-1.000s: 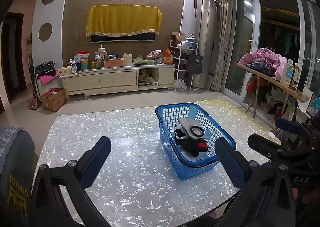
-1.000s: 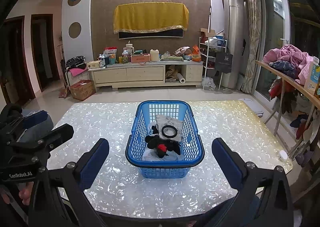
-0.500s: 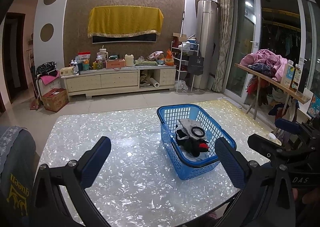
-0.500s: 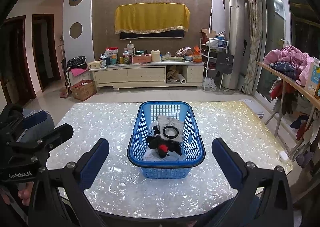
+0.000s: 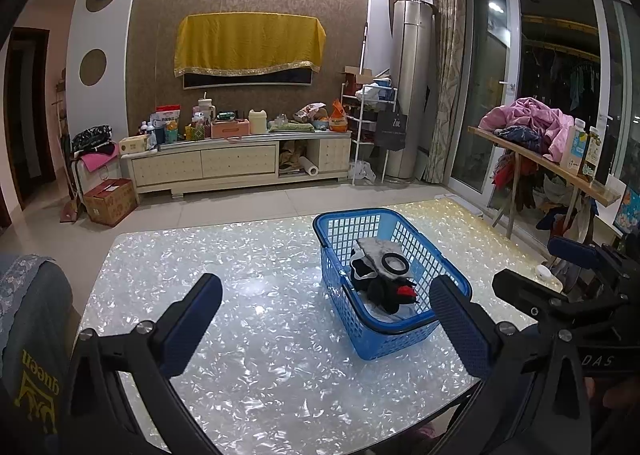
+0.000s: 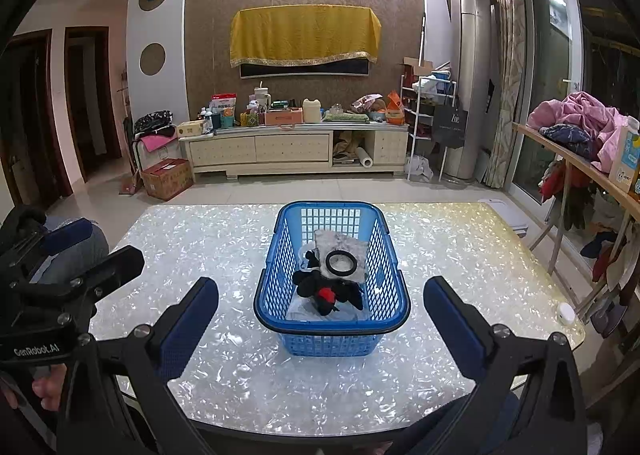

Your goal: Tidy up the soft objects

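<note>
A blue plastic basket [image 6: 276,255] [image 5: 332,279] stands on the shiny white table [image 6: 208,239] [image 5: 240,275]. Inside lie soft items: a grey cloth with a black ring [image 6: 341,262] [image 5: 394,263] on top and a black plush with a red spot [image 6: 328,294] [image 5: 394,290]. My right gripper [image 6: 320,319] is open, held back near the table's front edge, facing the basket. My left gripper [image 5: 326,319] is open too, left of the basket, with nothing between its fingers. Each gripper shows at the edge of the other's view.
A small white round object [image 6: 566,313] lies at the table's right corner. A chair back with a grey cover [image 5: 32,327] stands at the left. A wooden rack with pink bedding [image 6: 580,123] runs along the right. A cluttered TV cabinet [image 6: 296,147] is at the far wall.
Both views have shifted slightly upward and back; the basket and its contents have not moved. Both grippers stay open.
</note>
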Tool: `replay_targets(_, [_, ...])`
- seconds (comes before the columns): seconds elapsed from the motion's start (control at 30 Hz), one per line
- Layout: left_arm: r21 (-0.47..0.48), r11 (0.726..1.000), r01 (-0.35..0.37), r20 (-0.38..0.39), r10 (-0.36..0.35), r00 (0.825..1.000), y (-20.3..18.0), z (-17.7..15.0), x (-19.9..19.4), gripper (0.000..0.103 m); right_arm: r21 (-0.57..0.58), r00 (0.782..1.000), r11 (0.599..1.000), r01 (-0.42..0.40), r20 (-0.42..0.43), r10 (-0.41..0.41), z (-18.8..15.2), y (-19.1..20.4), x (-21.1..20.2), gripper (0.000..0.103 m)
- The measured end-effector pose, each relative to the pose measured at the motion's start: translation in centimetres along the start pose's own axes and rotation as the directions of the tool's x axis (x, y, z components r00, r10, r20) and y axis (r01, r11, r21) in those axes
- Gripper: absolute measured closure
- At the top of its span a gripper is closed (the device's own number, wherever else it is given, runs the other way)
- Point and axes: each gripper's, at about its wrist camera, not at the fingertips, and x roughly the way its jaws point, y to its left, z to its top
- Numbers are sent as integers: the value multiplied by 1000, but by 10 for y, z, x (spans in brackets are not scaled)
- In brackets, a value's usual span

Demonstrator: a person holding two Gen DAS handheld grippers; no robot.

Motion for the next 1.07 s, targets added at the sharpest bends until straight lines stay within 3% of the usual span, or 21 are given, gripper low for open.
replay_targets(1.07, [-2,1000,0,8,0,1000,1,0,-3,0,-2,1000,1000,-8,1,8,3,2,-4,0])
